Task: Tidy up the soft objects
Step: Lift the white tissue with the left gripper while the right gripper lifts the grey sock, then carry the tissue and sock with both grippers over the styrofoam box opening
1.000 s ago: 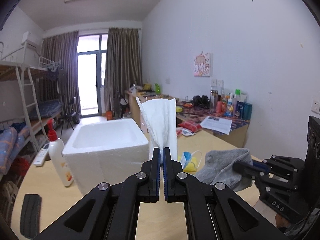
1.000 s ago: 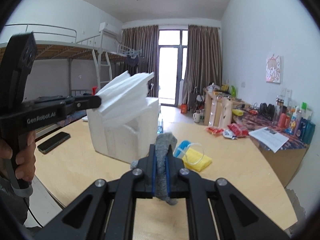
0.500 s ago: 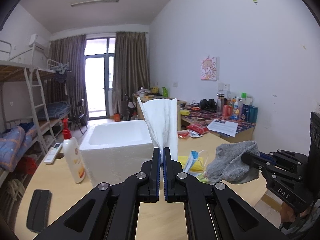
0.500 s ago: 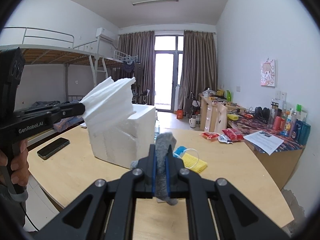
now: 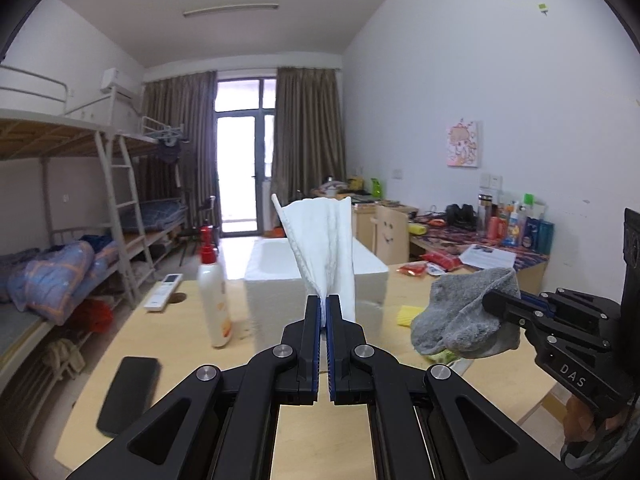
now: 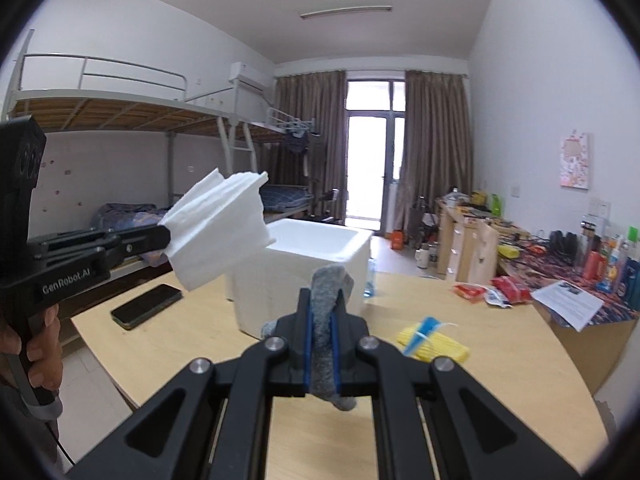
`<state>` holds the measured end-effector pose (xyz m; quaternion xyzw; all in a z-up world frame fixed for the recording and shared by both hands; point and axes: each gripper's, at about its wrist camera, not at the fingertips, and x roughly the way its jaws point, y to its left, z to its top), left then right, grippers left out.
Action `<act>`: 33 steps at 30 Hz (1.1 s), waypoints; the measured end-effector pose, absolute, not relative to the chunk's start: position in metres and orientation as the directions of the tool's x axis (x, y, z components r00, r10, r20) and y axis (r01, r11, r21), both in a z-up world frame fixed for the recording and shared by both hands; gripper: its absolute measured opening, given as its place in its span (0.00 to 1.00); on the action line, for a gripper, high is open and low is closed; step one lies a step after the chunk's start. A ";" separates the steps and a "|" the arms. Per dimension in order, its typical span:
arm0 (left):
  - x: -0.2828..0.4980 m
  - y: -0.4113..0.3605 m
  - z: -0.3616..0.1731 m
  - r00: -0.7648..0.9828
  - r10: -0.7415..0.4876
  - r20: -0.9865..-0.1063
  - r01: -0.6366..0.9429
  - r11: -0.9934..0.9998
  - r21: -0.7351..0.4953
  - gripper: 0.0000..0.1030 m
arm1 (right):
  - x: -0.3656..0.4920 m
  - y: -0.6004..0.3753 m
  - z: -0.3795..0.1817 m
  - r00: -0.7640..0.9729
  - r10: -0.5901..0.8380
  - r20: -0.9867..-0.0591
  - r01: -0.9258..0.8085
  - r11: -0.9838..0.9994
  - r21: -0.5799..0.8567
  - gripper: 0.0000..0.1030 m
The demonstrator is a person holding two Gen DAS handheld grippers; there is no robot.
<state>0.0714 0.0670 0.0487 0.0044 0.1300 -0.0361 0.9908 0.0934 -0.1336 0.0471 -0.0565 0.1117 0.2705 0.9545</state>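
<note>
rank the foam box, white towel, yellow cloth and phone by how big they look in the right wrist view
1. foam box
2. white towel, though it is nearer the camera
3. phone and yellow cloth look alike

Soft, even daylight enters through the tall glass balcony door (image 5: 244,168) between brown curtains, which is blown out to white glare in both views. Shadows on the pale wooden table (image 6: 500,364) are faint. Fisheye distortion bends walls and ceiling, with black vignetting at the corners; the white pump bottle with red cap (image 5: 214,292) looks slightly blurred.

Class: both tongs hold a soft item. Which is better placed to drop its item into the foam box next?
Probably the left tongs: their white towel lines up with the foam box; the right tongs and grey sock sit nearer the table's front.
</note>
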 end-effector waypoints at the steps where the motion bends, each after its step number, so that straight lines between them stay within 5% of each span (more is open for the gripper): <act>1: 0.070 0.070 0.049 0.965 -0.062 -0.255 0.064 0.998 -0.002 0.02 | 0.093 -0.129 0.048 0.822 0.514 -0.244 -0.540 0.841 -0.048 0.10; 33: 0.080 0.081 0.063 0.969 -0.003 -0.246 0.004 1.000 0.001 0.02 | 0.113 -0.109 0.080 0.819 0.524 -0.233 -0.547 0.836 -0.040 0.10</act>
